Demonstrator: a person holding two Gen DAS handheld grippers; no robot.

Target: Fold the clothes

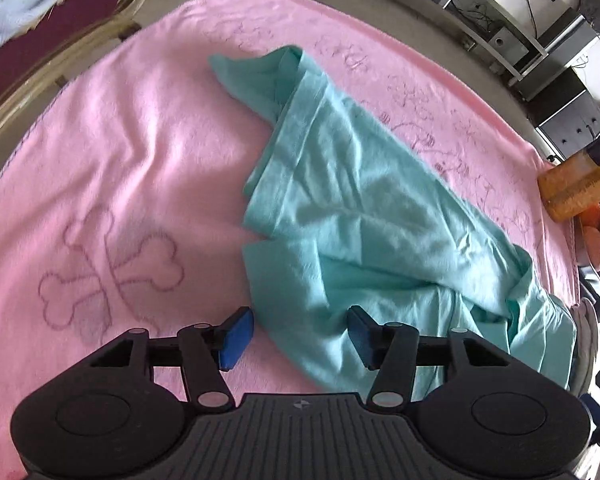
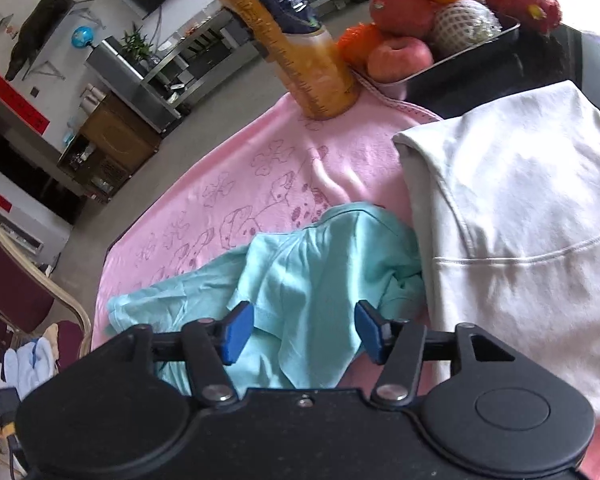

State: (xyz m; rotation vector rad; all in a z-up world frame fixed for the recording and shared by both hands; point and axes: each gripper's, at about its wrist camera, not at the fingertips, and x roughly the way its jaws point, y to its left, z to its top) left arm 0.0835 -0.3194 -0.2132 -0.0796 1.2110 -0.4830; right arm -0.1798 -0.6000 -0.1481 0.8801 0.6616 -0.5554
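Hiding teal garment (image 2: pixel 300 280) beneath gripper (image 2: pixel 302 332)

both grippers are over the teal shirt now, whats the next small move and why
Probably close both grippers on the fabric. The left gripper and right gripper each stand open with the crumpled teal shirt between their blue pads, nothing pinched yet. It lies bunched on the pink towel, so it likely needs gripping and spreading flat first.
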